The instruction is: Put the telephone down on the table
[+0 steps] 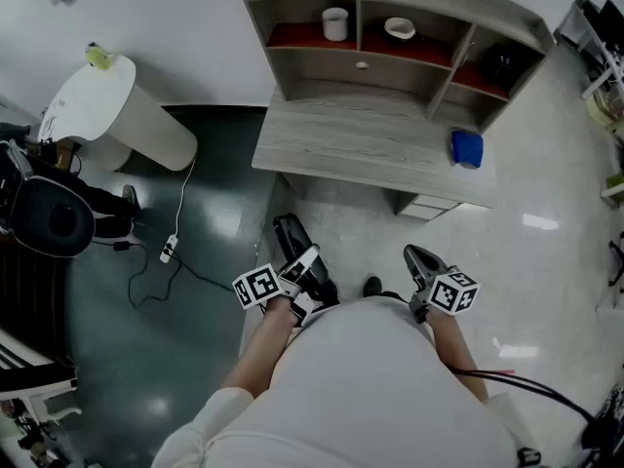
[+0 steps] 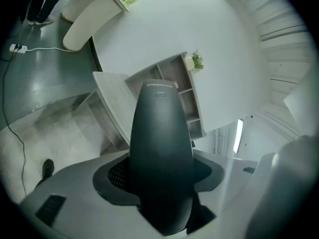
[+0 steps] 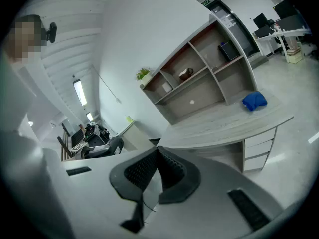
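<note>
Left gripper: I see it clamped on the black telephone.
Right gripper: its jaws are pressed together.
Table: ahead of both grippers, apart.

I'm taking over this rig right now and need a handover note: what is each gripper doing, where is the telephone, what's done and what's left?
Left gripper: shut on the telephone, held in the air, short of the table.
Right gripper: shut, empty.
Done: the telephone is in the grip.
Left: bring it over a bare stretch of the tabletop, away from the blue cloth, set it down and let go.
</note>
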{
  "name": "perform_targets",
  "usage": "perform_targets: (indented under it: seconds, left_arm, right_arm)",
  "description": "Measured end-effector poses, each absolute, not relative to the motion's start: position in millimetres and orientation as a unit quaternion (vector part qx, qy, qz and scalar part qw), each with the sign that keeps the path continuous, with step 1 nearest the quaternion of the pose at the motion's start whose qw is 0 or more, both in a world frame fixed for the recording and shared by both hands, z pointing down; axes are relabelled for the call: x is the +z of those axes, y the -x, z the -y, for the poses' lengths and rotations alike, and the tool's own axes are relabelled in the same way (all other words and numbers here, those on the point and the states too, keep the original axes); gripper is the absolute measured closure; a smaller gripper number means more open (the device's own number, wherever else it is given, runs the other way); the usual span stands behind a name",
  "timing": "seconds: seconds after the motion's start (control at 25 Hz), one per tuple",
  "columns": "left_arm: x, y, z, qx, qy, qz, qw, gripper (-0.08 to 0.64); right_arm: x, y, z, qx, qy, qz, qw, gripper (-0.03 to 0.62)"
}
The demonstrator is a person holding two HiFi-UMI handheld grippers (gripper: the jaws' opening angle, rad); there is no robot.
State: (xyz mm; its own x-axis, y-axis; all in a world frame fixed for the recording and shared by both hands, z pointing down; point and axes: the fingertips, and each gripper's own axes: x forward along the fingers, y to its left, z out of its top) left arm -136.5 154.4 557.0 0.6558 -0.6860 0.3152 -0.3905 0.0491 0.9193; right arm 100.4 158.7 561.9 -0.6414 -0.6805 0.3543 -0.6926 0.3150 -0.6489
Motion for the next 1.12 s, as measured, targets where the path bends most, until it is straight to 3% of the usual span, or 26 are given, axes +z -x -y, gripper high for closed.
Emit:
perform_targets:
  seconds: [0.6,1.12]
  left_arm:
    - [557.8,136.6,-148.7,-0.116,-0.676,0.409,0.602,0.273]
    - [561.9,118.6,-137.5,-0.125,-0.667,0.422,0.601,0.273]
  right_arm:
    - [565.6,-99.5,-148.7,0.415,-0.408,0.813,-0.001,0.575]
    - [577.9,-144.0,-159.3,0.444,-0.414,0.795,-0.01,0.575]
